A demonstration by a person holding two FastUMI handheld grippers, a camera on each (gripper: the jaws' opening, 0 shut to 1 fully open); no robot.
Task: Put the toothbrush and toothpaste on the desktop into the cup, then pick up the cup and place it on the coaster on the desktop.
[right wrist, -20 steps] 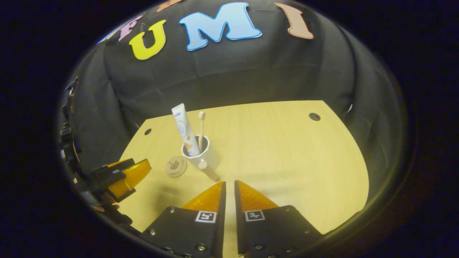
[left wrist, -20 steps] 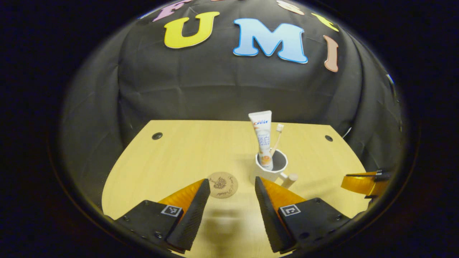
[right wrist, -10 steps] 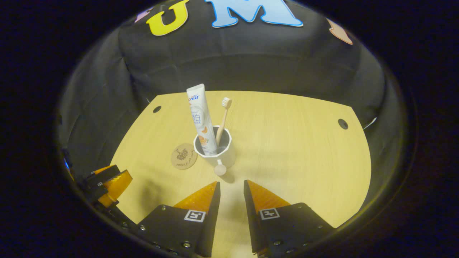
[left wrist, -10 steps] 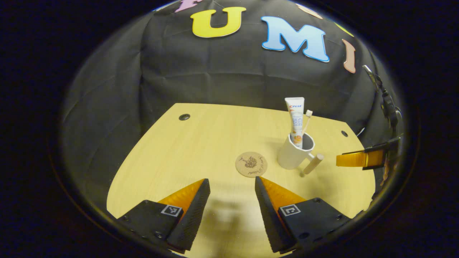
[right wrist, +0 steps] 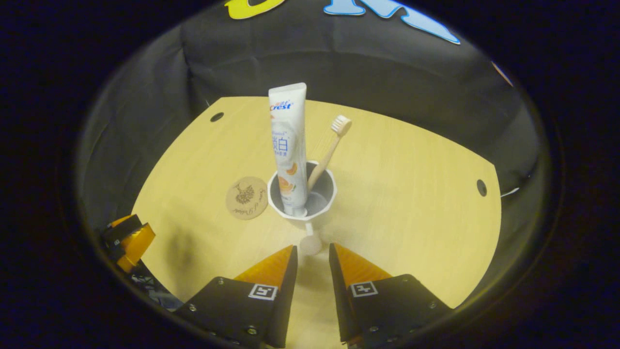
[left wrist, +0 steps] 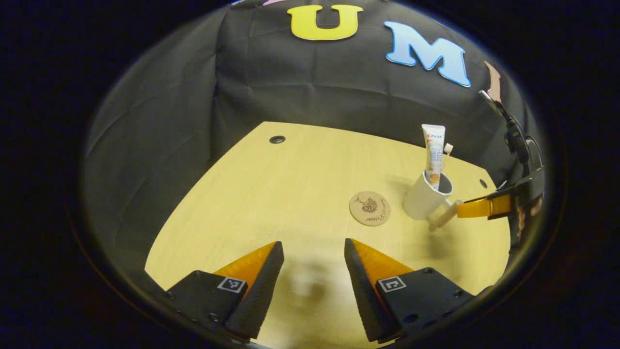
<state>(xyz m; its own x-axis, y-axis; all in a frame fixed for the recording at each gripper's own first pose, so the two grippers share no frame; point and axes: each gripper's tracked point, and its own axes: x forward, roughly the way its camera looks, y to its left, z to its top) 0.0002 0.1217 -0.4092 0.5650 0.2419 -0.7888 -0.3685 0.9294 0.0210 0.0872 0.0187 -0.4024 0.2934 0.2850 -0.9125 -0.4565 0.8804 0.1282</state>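
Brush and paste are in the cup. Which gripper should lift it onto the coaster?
Right. The right gripper is open, with the handle of the cup just ahead of its fingertips. The left gripper is open over bare table, off to the side beyond the coaster.

A light wooden desktop (left wrist: 271, 194) is sitting in the booth, its grain running lengthwise and small dark round holes (left wrist: 277, 139) showing near its far corners. Black cloth (left wrist: 290, 97) is hanging behind and around it, creased in folds. Light is falling from above, casting soft shadows on the wood.
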